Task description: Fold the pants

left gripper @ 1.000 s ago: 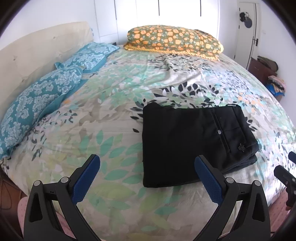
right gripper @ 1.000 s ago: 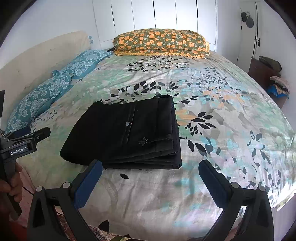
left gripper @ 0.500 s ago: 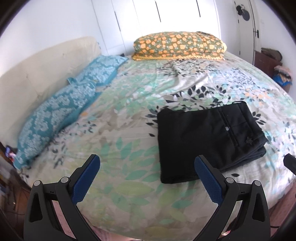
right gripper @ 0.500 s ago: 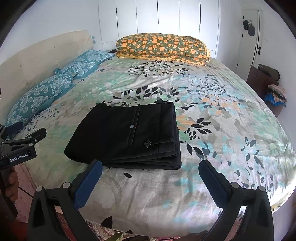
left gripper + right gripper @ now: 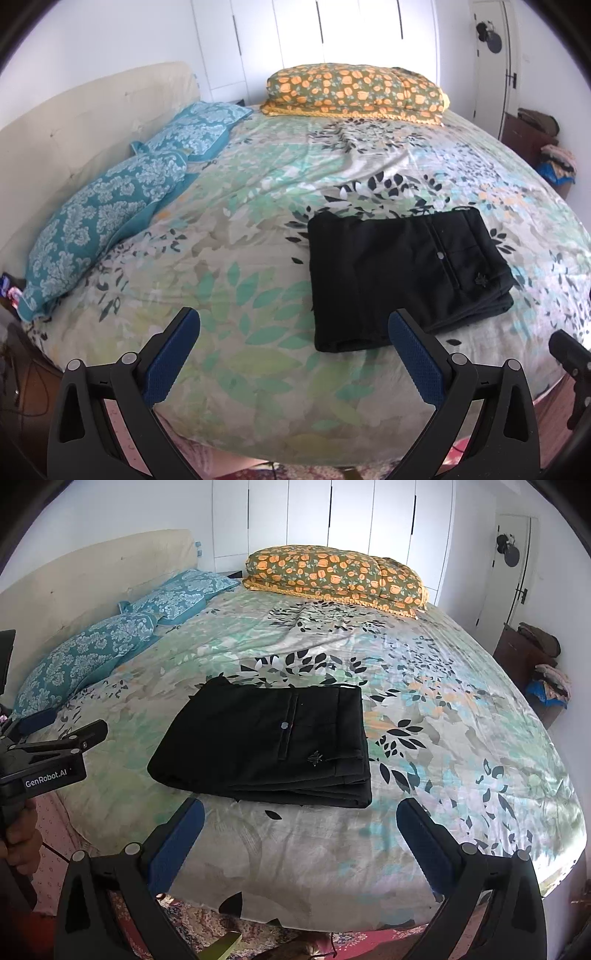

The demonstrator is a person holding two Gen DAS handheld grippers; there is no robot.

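Note:
Black pants [image 5: 402,273] lie folded into a flat rectangle on the floral bedspread [image 5: 258,229], near the bed's front edge. They also show in the right wrist view [image 5: 273,742], back pocket and button facing up. My left gripper [image 5: 293,332] is open and empty, held off the bed's front edge, left of the pants. My right gripper [image 5: 300,821] is open and empty, in front of the pants, apart from them. The left gripper also shows at the left edge of the right wrist view [image 5: 55,738].
Two blue patterned pillows [image 5: 110,206] lie along the cream headboard [image 5: 74,122] on the left. An orange floral pillow [image 5: 354,92] lies at the far edge. A dark cabinet [image 5: 524,661] with clothes stands at the right by a white door [image 5: 506,568].
Both grippers have pulled back and up from the bed, so the pants look smaller and farther away. The pants have not moved. Both grippers stay open.

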